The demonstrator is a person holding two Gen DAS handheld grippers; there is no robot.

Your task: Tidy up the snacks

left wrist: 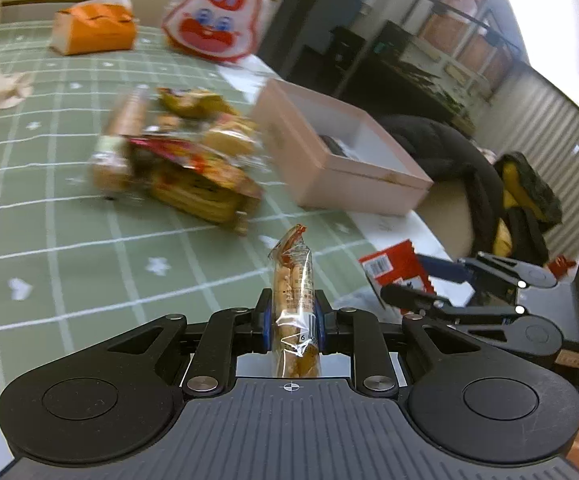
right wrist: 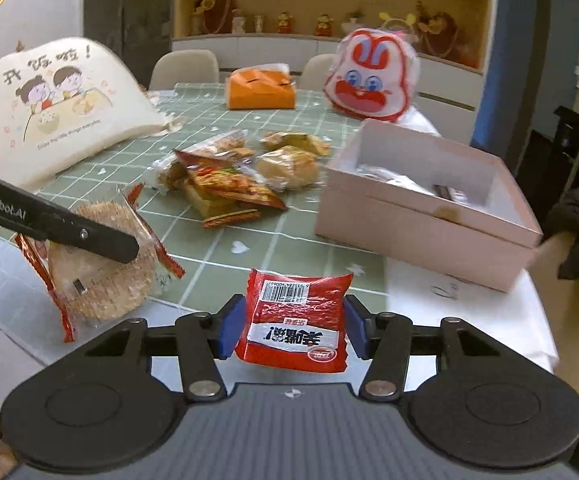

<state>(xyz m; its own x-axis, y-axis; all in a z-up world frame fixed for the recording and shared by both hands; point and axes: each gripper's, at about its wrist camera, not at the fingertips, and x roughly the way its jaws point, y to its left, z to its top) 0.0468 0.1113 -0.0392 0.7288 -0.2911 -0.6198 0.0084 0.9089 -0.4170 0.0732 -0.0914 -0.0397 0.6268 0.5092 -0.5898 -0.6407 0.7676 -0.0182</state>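
Note:
My left gripper [left wrist: 292,314] is shut on a clear-wrapped rice cracker pack [left wrist: 294,292], seen edge-on and held above the green checked tablecloth [left wrist: 49,220]; the same pack [right wrist: 101,268] shows flat in the right wrist view. My right gripper [right wrist: 292,326] is shut on a red snack packet [right wrist: 294,320], also seen in the left wrist view [left wrist: 393,268]. A pile of several snack packs [right wrist: 241,178] lies mid-table. An open pink box [right wrist: 429,204] with a few items inside stands to the right of the pile.
A cream printed bag [right wrist: 53,104] stands at the left. An orange tissue box [right wrist: 259,90] and a red-and-white rabbit bag [right wrist: 371,80] sit at the far side. Chairs stand behind the table. A dark coat [left wrist: 445,152] lies beyond the table's right edge.

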